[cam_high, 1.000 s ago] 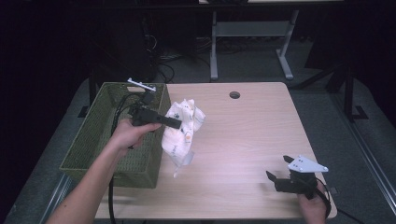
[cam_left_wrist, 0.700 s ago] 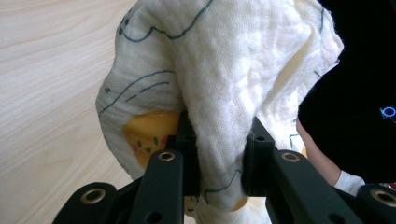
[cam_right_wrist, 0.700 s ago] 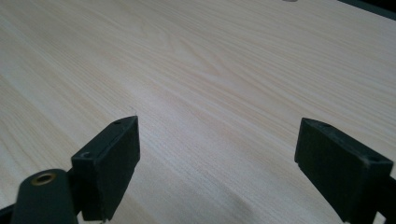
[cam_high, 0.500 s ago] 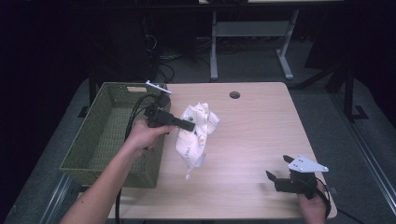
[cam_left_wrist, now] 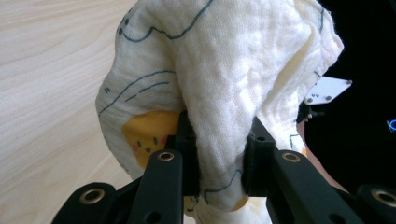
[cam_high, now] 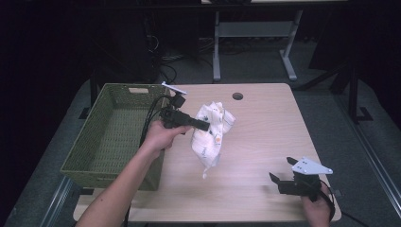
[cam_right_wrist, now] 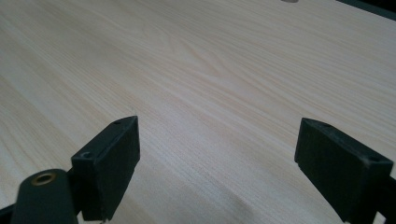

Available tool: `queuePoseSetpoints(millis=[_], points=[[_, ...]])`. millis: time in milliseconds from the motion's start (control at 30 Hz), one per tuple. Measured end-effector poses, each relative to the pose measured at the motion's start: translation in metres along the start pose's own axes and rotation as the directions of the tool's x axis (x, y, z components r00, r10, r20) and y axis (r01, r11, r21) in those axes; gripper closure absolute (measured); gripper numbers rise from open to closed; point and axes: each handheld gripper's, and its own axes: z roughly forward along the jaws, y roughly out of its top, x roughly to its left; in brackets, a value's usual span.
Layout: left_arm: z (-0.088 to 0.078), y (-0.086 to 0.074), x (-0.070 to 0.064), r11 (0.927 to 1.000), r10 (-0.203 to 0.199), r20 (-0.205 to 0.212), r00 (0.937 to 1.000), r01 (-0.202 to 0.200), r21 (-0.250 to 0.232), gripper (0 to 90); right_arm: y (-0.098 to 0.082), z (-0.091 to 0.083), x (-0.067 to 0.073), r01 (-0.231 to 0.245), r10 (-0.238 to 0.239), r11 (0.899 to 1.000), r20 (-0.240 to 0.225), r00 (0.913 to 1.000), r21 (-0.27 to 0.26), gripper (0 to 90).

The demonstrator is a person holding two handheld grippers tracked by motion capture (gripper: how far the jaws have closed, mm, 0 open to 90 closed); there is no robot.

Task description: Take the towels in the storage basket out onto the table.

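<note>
left tool [cam_high: 204,126] is clamped on the cloth [cam_high: 213,135] (white, little prints), dangling over the worktop [cam_high: 265,137] just right of the basket [cam_high: 113,137]. right tool [cam_high: 283,176] sits wide open, holding nothing.

Landmark: my table [cam_high: 265,142], light wood, with a round cable hole [cam_high: 238,96] near its far edge. A green woven basket [cam_high: 108,137] sits along the table's left side; I see nothing in it. Beyond the table's far edge stands a grey metal frame [cam_high: 250,33] on the dark floor, and black cables [cam_high: 170,66] lie on the floor to the frame's left.
</note>
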Motion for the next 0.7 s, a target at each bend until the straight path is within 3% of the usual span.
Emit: queuePoseSetpoints(millis=[567,700], points=[[0.034,0.005,0.007,0.9994,-0.03,-0.064,0.9975,0.029,-0.02,71.6,0.0,0.002,0.001,-0.004,0.004,1.0,-0.002,1.0,0.0,13.7],[0.046,0.006,0.009,0.9987,-0.045,-0.098,0.9942,0.043,-0.026,71.3,0.0,0.002,0.0,-0.007,0.007,1.0,-0.002,1.0,0.001,13.7]])
